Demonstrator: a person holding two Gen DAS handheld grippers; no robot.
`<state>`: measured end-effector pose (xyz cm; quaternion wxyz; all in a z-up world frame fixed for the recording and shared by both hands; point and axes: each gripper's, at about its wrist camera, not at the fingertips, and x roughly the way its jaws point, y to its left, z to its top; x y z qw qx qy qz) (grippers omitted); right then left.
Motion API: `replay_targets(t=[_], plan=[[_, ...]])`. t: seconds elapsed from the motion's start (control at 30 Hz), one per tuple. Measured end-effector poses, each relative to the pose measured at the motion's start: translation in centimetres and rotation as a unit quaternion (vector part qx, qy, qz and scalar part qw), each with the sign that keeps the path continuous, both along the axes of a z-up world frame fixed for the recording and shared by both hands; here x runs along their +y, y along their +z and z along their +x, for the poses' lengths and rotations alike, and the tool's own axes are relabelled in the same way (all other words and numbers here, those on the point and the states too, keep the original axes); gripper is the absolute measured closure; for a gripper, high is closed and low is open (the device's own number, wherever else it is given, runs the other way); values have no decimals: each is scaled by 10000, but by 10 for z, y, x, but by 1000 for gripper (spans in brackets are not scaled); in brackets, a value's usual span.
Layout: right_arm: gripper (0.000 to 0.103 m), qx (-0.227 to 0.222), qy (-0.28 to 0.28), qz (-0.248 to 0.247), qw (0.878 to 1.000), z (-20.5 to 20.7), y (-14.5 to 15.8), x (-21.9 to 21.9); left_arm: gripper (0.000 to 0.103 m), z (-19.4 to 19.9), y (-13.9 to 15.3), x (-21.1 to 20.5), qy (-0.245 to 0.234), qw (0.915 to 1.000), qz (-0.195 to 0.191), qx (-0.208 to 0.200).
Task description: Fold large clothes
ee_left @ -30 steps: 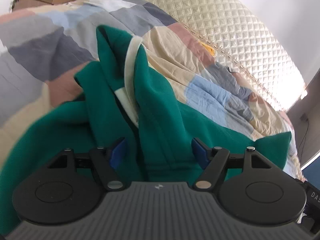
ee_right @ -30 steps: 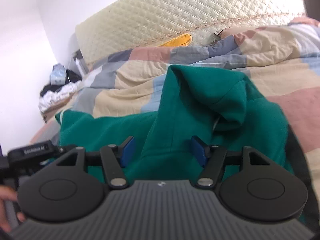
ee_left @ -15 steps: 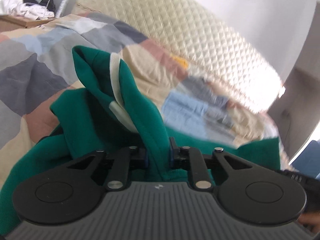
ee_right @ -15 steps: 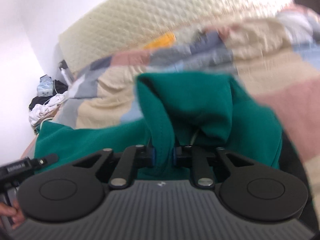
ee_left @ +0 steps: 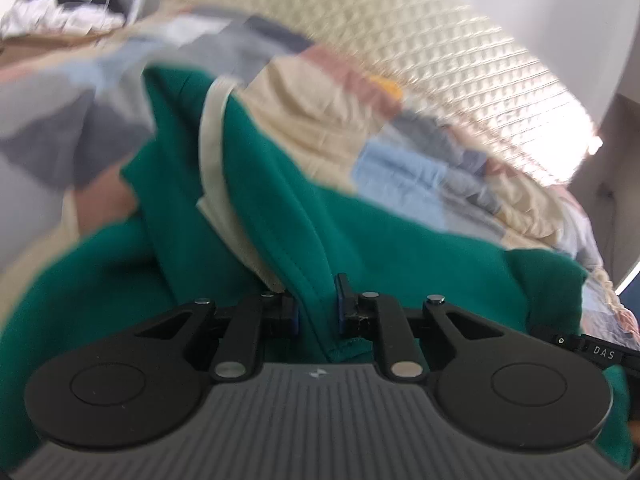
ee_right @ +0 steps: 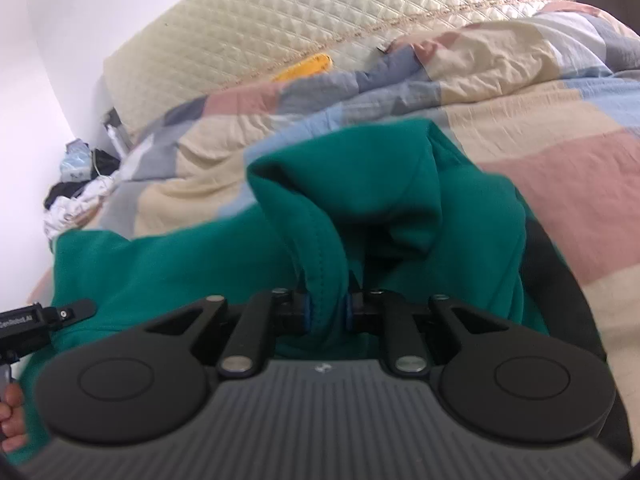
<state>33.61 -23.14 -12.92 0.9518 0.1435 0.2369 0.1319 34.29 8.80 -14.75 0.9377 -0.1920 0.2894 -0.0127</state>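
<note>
- The left gripper (ee_left: 316, 308) is pinched narrow on a ridge of the green hoodie (ee_left: 400, 256); its jaws have just been closing, and the cloth now sits between the blue pads.
- The right gripper (ee_right: 326, 306) is likewise clamped on a raised fold of the same garment (ee_right: 168, 264); its jaws too have just been closing, with a stitched green edge gathered between them.
- The hoodie lies on the patchwork quilt (ee_right: 560, 176) of the bed, its near edge at the grippers and its body running away toward the quilted headboard (ee_right: 320, 28).
- A cream band (ee_left: 212, 136) runs up the fold rising ahead of the left gripper.
- In the right view the green cloth stretches sideways to the left, toward the other tool (ee_right: 36, 320) at the frame edge, so the two grips seem to sit on one edge, side by side.
- Neither hand looks nearer the headboard; the coming fold likely turns on carrying this held edge forward over the cloth beyond.
</note>
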Motion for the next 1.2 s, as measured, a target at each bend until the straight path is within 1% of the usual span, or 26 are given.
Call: replay_targets(t=[0.03,0.1,0.13,0.2,0.23,0.27,0.33,0.43,0.53,0.6,0.67,0.77,0.83,0.9,0.97,1.03,1.1,1.13,1.17,1.2], plan=[[84,17,-14,-22,10000,1,-3,1,84,0,-5,-1,29,10000,-24,70],[83,46,-30,23,10000,2,-4,1,84,0,-6,-1,33,10000,20,67],[81,36,-43,24,10000,1,-2,0,81,0,-5,0,36,10000,12,79],[72,-40,-166,-22,9999,-6,4,0,72,-1,-1,3,77,9999,-36,93],[68,-108,-261,-31,9996,-11,6,1,60,-4,1,4,127,9999,4,73],[61,-151,-316,-48,9994,-16,9,2,49,-8,4,4,207,9997,96,48],[61,-178,-324,-133,9992,-24,15,5,44,-15,10,3,284,9994,193,-8],[61,-188,-282,-272,9991,-39,26,4,43,-27,20,1,215,9996,175,-41],[61,-104,-264,-232,9993,-55,35,0,42,-41,27,-4,107,9999,87,-101],[60,-4,-228,-203,9995,-64,40,0,42,-51,35,-10,50,9993,276,-236],[60,-24,-113,-162,9998,-71,46,5,42,-60,42,-17,-35,9986,423,-328],[61,-181,93,-338,9992,-84,54,19,42,-71,52,-26,-384,9983,287,-329],[61,-266,227,-309,9989,-94,58,23,42,-81,58,-35,-698,9967,273,-303],[61,-175,353,-294,9988,-100,60,27,42,-89,61,-43,-1003,9944,234,-246],[63,-67,532,-332,9980,-104,60,34,42,-92,60,-50,-1292,9916,18,-52],[63,14,636,-479,9968,-106,58,41,42,-95,56,-56,-1545,9880,-63,-5],[71,111,696,-597,9957,-106,56,48,42,-94,48,-63,-1593,9871,39,118],[73,172,714,-682,9950,-105,52,51,42,-93,43,-64,-1606,9869,88,141],[77,257,758,-779,9937,-103,48,54,42,-91,37,-66,-1598,9868,183,212],[78,358,778,-862,9926,-100,43,57,42,-89,32,-68,-1571,9868,282,286]])
